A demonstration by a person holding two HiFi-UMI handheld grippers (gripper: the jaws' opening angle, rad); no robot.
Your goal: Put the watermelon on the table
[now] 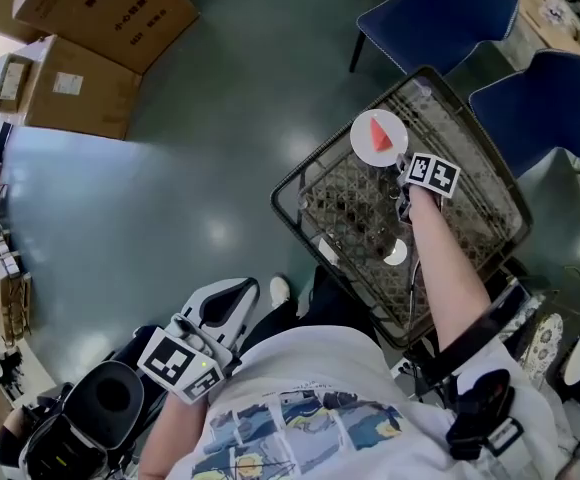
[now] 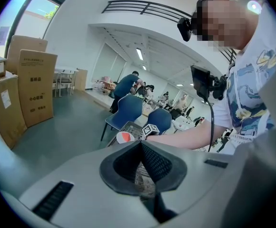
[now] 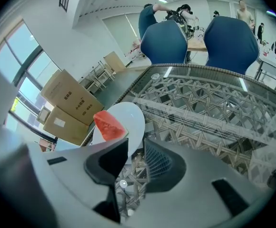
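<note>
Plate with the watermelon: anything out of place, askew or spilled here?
Only its spot: the white plate with the watermelon slice sits hard by the table's rim, not centred. It lies flat, nothing spilled. The right claw is open beside it, empty.

Right arm [image 1: 452, 268] outstretched, right tool [image 3: 135, 148] tilted down (jaws apart); left tool [image 2: 140, 145] held close, jaws together
</note>
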